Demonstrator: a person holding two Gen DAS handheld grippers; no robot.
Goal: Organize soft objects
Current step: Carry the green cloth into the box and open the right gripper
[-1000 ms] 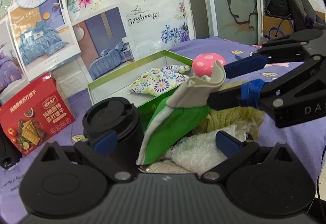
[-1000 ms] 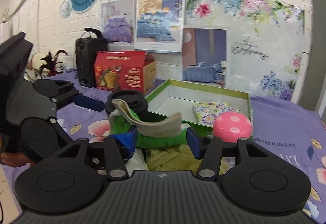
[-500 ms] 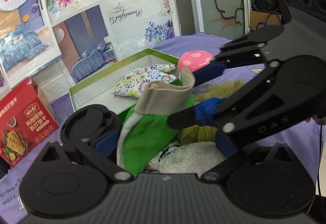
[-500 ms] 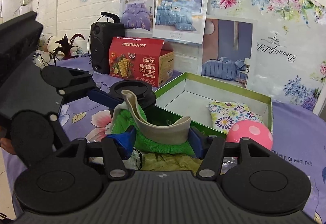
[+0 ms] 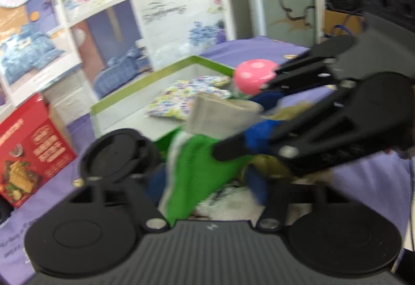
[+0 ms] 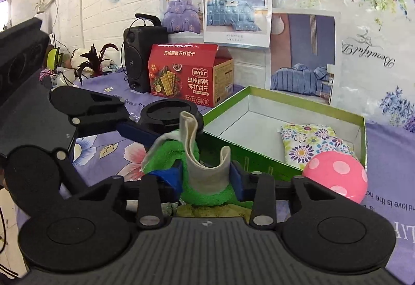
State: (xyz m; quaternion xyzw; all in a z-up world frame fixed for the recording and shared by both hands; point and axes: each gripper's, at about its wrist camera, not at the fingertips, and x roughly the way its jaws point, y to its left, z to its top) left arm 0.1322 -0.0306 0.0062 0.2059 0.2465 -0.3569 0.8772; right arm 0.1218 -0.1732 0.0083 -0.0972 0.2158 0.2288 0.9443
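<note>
Right wrist view, lower centre: right gripper (image 6: pixel 206 176) jaws closing, pinching the green cloth (image 6: pixel 205 194); left gripper (image 5: pixel 206 182) jaws closing around it, grip unclear through blur.

Purple floral bedsheet-covered surface (image 6: pixel 389 145) carries everything. Landmark: open green-rimmed cardboard box (image 6: pixel 280 103) with white inside, sitting mid-surface. Left of the box: red printed biscuit carton (image 6: pixel 189 75). Behind and left of that carton: black portable speaker (image 6: pixel 140 51). Against the box's near left corner: black round-lidded cup (image 6: pixel 166 111). At the box's near right corner: pink white-dotted mushroom-shaped toy (image 6: pixel 337 176). In front of the box: heap of soft cloths (image 5: pixel 228 197), blurred.
</note>
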